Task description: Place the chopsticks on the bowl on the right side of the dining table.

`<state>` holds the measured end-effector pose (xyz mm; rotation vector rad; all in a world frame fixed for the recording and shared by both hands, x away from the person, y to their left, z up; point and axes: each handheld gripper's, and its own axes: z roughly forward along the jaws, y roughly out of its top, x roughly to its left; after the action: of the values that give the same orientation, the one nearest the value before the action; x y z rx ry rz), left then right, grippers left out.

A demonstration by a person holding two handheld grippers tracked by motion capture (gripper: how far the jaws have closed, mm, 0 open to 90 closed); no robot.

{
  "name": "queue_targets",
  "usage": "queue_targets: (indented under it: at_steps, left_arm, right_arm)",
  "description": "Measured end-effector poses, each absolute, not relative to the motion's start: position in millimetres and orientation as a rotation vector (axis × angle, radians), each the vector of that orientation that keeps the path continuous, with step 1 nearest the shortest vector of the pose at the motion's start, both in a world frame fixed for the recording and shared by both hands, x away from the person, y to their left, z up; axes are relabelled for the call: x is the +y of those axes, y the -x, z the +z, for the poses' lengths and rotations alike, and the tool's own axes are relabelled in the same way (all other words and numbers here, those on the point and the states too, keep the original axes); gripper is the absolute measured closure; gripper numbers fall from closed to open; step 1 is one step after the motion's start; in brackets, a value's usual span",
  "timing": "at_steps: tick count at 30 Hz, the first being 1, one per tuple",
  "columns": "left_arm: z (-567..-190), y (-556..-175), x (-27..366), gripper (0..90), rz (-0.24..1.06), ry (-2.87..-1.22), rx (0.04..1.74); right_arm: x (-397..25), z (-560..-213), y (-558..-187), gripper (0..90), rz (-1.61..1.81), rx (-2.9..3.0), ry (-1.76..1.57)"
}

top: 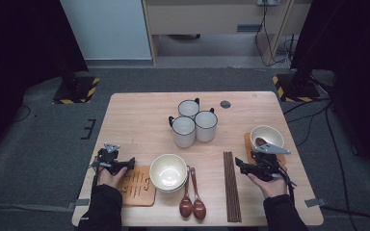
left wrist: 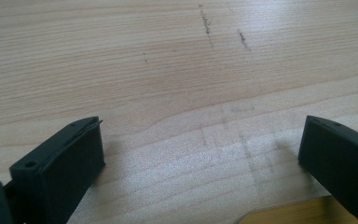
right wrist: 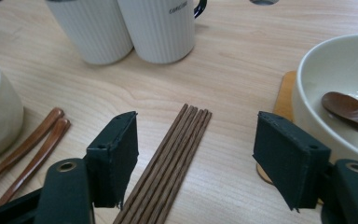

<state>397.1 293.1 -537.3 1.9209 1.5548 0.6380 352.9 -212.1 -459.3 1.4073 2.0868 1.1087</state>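
Note:
My left gripper (top: 131, 164) is open and rests low at the table's front left, beside a wooden coaster (top: 136, 186). In the left gripper view the open jaws (left wrist: 200, 140) frame bare wood, with the coaster's corner (left wrist: 291, 215) at the bottom. My right gripper (top: 239, 166) is open at the front right, its jaws (right wrist: 196, 135) standing on either side of a bundle of dark chopsticks (right wrist: 168, 172) (top: 231, 185) without touching them. A white bowl (right wrist: 326, 84) (top: 267, 135) holding a brown spoon (right wrist: 349, 109) stands on a second coaster (right wrist: 284, 93) just right of it.
Three white ribbed mugs (top: 193, 123) cluster at the table's middle back; two show close by (right wrist: 126, 28). Stacked white bowls (top: 168, 172) stand front centre, with two wooden spoons (top: 192, 202) (right wrist: 32, 144) between them and the chopsticks. A grey disc (top: 225, 104) lies behind the mugs.

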Motion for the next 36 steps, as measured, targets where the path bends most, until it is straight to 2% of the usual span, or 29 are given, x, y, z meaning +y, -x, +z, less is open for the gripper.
queue_targets:
  at_steps: [36]
  left_arm:
    - [-537.3, -397.1, 293.1, 0.0, 0.638, -1.921, 1.555]
  right_arm:
    - [-202.5, -500.9, -341.7, 40.5, 0.956, 2.196, -1.397]
